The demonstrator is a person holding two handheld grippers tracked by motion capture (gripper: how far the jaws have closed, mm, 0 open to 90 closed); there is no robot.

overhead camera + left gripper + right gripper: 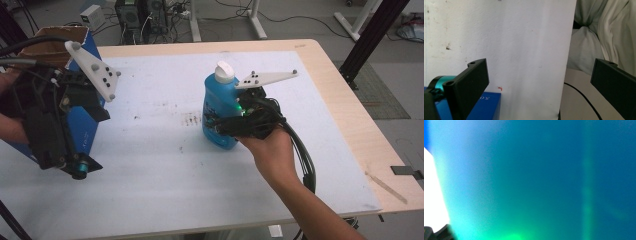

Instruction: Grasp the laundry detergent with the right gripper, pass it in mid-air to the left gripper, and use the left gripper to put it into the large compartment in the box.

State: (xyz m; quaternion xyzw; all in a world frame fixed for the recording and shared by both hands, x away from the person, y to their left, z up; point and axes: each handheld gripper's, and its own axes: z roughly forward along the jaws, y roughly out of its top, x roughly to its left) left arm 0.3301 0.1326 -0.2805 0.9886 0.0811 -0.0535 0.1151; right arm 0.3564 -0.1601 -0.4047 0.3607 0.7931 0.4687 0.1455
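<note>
- The tabletop is pale wood with a white mat spread over most of it; the mat carries dark smudges near its middle.
- A blue box with an open brown top stands at the far left of the mat, tilted, with the left claw just in front of it in the high view.
- In the left gripper view the left claw is released: its two black jaws stand wide apart with only white mat between them, and a corner of the box lies beside the near jaw.
- A blue bottle with a white cap stands upright near the middle of the mat, well apart from the box.
- The right claw comes in from the right at the bottle's lower half, its hand behind it.
- The right claw looks clenched on the bottle, though the jaws are hard to make out against it in the high view.
- The right gripper view is a close blur of the bottle's blue wall with a green glow low down, so the bottle sits right against that camera.
- A grey plate on the right claw juts out beside the cap.
</note>
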